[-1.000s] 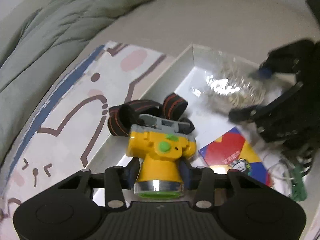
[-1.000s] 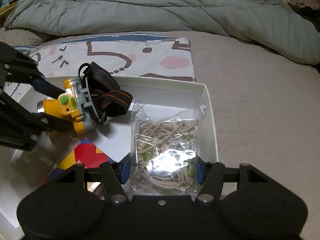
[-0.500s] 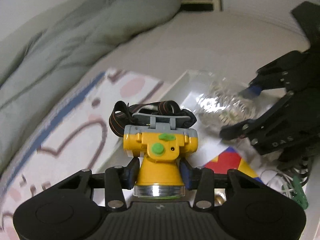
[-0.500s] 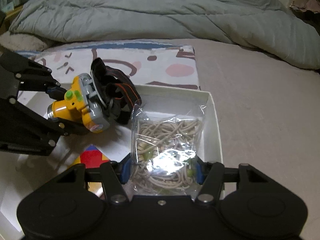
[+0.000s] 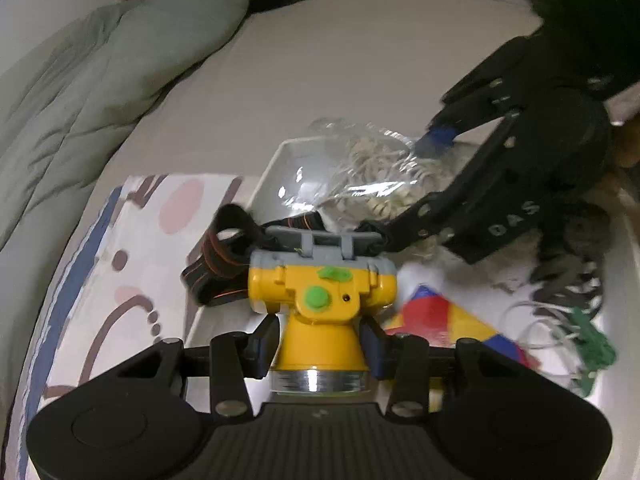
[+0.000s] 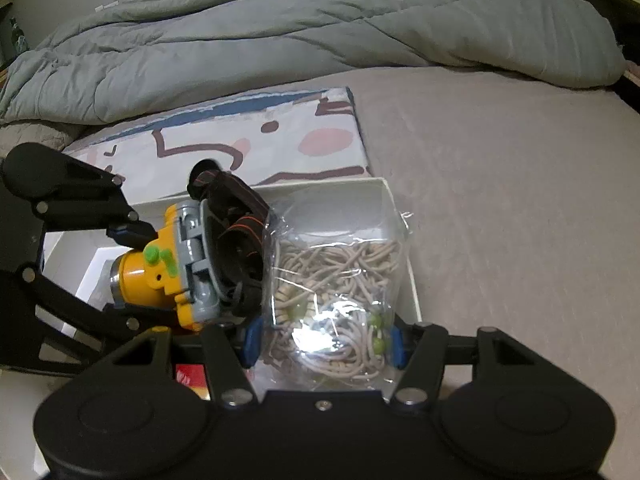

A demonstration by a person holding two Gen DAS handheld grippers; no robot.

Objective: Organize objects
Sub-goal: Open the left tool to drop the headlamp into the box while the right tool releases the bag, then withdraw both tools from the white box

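Left wrist view: the left tool (image 5: 319, 350) was clamped on the tapered lamp housing of a yellow headlamp (image 5: 320, 304), one blue pad (image 5: 262, 346) pressed to each side. The headlamp was held above the white box (image 5: 276, 160), its black and red strap (image 5: 224, 256) hanging off the grey rear bracket toward the printed lid (image 5: 132, 264) just beside the box. Inside the box lay a multicoloured card (image 5: 444, 316) and a tangle of white wire with a green part (image 5: 588, 344).

Right wrist view: the right tool (image 6: 325, 338) was closed on the lower part of a clear bag of beige cords (image 6: 336, 296), held above the far right corner of the box (image 6: 414, 296). The headlamp (image 6: 168, 272) hung just left of the bag, its strap (image 6: 236, 216) touching or nearly touching the plastic. Box and lid (image 6: 256, 140) rested on the bed (image 6: 500, 184), with a grey quilt (image 6: 300, 28) bunched behind.
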